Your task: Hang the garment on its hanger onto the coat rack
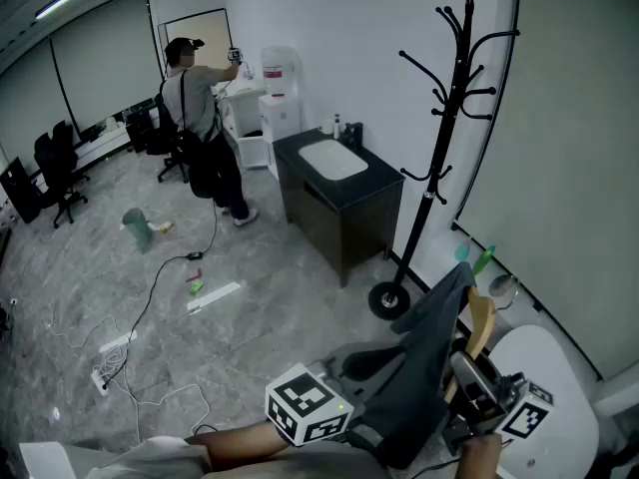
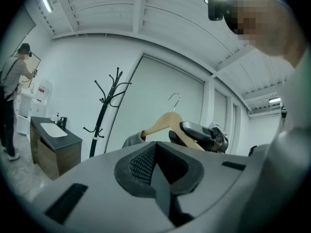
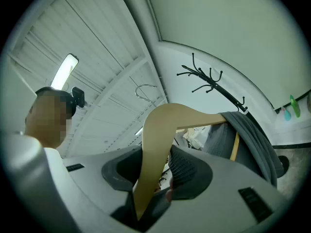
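A dark grey garment [image 1: 429, 367] hangs on a wooden hanger [image 1: 481, 319] at the lower right of the head view. My right gripper [image 1: 469, 375] is shut on one wooden arm of the hanger [image 3: 163, 125], whose metal hook [image 3: 146, 89] points up. The garment [image 3: 248, 135] drapes off the far arm. My left gripper [image 1: 359, 429] sits low beside the garment's lower part. In the left gripper view its jaws [image 2: 156, 166] stand together with nothing showing between them. The black coat rack [image 1: 449, 138] stands ahead by the wall, apart from the hanger.
A dark cabinet with a white basin [image 1: 339, 193] stands left of the rack's round base [image 1: 388, 299]. A white round table [image 1: 559, 387] lies under my right gripper. A person [image 1: 200, 118] stands at the back by a water dispenser [image 1: 280, 88]. Cables [image 1: 150, 297] trail over the floor.
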Demonstrator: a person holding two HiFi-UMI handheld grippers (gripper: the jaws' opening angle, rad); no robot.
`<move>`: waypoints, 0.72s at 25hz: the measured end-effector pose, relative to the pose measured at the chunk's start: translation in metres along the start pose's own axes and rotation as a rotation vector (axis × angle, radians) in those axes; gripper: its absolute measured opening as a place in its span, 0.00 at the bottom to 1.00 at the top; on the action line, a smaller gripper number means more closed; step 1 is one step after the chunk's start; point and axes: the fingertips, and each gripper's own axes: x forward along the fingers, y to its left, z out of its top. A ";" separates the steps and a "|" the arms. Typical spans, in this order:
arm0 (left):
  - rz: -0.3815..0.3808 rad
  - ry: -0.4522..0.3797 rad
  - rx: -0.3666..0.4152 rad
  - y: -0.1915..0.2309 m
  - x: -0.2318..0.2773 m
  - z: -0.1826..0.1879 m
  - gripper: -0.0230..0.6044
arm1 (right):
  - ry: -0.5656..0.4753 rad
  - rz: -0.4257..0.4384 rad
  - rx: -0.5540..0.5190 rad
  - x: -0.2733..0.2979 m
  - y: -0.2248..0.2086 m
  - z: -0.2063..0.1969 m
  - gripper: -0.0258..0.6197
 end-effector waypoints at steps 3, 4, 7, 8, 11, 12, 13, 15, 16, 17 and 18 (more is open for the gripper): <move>0.022 -0.004 0.005 -0.001 -0.004 0.000 0.05 | 0.013 0.018 0.002 0.003 0.002 -0.002 0.29; 0.027 -0.004 0.006 -0.001 -0.005 0.000 0.05 | 0.018 0.021 0.003 0.003 0.003 -0.003 0.29; 0.032 -0.005 0.005 -0.003 -0.005 0.001 0.05 | 0.025 0.023 0.003 0.003 0.004 -0.002 0.29; 0.032 -0.005 0.006 -0.004 -0.005 0.001 0.05 | 0.027 0.021 0.002 0.003 0.004 -0.002 0.29; 0.032 -0.005 0.010 -0.006 -0.004 0.001 0.05 | 0.031 0.018 0.002 0.000 0.002 -0.002 0.29; 0.033 -0.003 0.010 -0.007 -0.003 0.000 0.05 | 0.032 0.020 0.003 -0.001 0.001 -0.003 0.29; 0.034 -0.001 0.010 -0.007 -0.002 -0.001 0.05 | 0.035 0.022 0.004 -0.002 0.001 -0.003 0.29; 0.037 0.004 0.007 -0.007 -0.001 -0.004 0.05 | 0.042 0.023 0.011 -0.004 -0.002 -0.005 0.29; 0.039 0.007 0.006 -0.008 0.000 -0.006 0.05 | 0.045 0.020 0.017 -0.005 -0.005 -0.006 0.29; 0.040 0.009 0.006 -0.009 0.002 -0.007 0.05 | 0.045 0.017 0.024 -0.007 -0.008 -0.005 0.29; 0.041 0.012 0.007 -0.010 0.004 -0.007 0.05 | 0.045 0.013 0.031 -0.009 -0.012 -0.004 0.29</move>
